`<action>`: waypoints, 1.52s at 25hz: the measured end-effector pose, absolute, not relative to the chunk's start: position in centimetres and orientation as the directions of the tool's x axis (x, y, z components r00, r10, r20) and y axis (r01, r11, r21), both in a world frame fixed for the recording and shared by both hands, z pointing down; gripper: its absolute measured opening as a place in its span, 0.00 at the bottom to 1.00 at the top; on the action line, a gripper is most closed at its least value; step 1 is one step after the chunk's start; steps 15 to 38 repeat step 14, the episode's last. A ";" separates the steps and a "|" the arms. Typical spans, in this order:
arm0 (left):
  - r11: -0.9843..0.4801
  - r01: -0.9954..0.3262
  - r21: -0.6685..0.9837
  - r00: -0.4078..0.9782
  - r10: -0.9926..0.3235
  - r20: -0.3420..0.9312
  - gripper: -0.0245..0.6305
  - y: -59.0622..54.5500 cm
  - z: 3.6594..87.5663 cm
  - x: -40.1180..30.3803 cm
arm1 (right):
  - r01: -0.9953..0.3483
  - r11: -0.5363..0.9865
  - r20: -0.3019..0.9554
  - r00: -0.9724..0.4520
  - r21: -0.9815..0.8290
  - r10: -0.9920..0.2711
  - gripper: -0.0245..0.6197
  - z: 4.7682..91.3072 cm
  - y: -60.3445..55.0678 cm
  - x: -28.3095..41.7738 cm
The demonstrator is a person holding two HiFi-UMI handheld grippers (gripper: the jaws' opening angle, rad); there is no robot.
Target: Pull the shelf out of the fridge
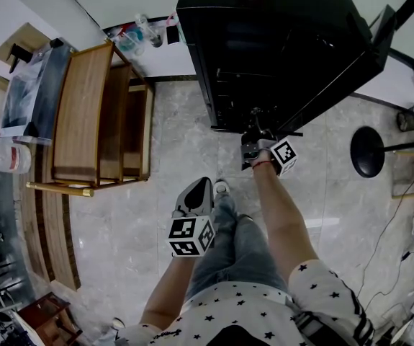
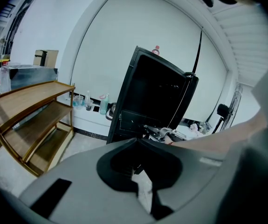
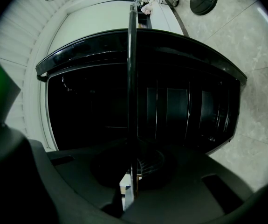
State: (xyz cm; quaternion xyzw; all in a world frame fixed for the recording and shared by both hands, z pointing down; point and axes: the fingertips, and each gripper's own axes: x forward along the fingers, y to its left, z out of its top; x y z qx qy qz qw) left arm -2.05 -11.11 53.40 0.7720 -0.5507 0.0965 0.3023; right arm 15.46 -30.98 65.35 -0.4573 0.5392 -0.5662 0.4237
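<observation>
The black fridge (image 1: pixel 264 42) stands with its door (image 1: pixel 351 67) swung out to the right. My right gripper (image 1: pixel 255 141) is at the fridge's open front, turned on its side. In the right gripper view a thin dark shelf edge (image 3: pixel 132 78) runs straight up the picture and into the jaws, and the right gripper (image 3: pixel 133 171) is shut on it. My left gripper (image 1: pixel 201 186) hangs lower and nearer to me, over the floor and apart from the fridge (image 2: pixel 147 92). Its tips (image 2: pixel 136 141) meet with nothing between them. The fridge's inside is too dark to tell more.
A wooden rack (image 1: pixel 99 114) stands left of the fridge, with a cluttered table (image 1: pixel 34 92) behind it. Bottles (image 1: pixel 142 31) sit by the wall. A black round stand base (image 1: pixel 367 151) and cables lie on the floor to the right. The person's legs (image 1: pixel 243 244) are below.
</observation>
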 end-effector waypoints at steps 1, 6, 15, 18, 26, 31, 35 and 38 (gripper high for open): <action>-0.210 -0.908 0.361 0.375 -0.792 0.482 0.06 -11.1 53.4 -2.0 | -0.013 -0.060 0.062 -0.224 -0.998 -0.973 0.04 65.4 -31.0 15.5; -0.211 -0.907 0.365 0.378 -0.790 0.482 0.06 -11.4 53.4 -2.0 | -0.016 -0.059 0.061 -0.225 -0.998 -0.972 0.04 65.5 -31.0 15.5; -0.210 -0.905 0.370 0.380 -0.789 0.483 0.06 -11.9 53.5 -1.9 | -0.006 -0.069 0.069 -0.224 -0.998 -0.972 0.04 65.8 -30.9 15.5; -0.210 -0.905 0.370 0.380 -0.789 0.483 0.06 -11.9 53.5 -1.9 | -0.006 -0.069 0.069 -0.224 -0.998 -0.972 0.04 65.8 -30.9 15.5; -0.210 -0.905 0.370 0.380 -0.789 0.483 0.06 -11.9 53.5 -1.9 | -0.006 -0.069 0.069 -0.224 -0.998 -0.972 0.04 65.8 -30.9 15.5; -0.210 -0.905 0.370 0.380 -0.789 0.483 0.06 -11.9 53.5 -1.9 | -0.006 -0.069 0.069 -0.224 -0.998 -0.972 0.04 65.8 -30.9 15.5; -0.210 -0.905 0.370 0.380 -0.789 0.483 0.06 -11.9 53.5 -1.9 | -0.006 -0.069 0.069 -0.224 -0.998 -0.972 0.04 65.8 -30.9 15.5; -0.210 -0.905 0.370 0.380 -0.789 0.483 0.06 -11.9 53.5 -1.9 | -0.006 -0.069 0.069 -0.224 -0.998 -0.972 0.04 65.8 -30.9 15.5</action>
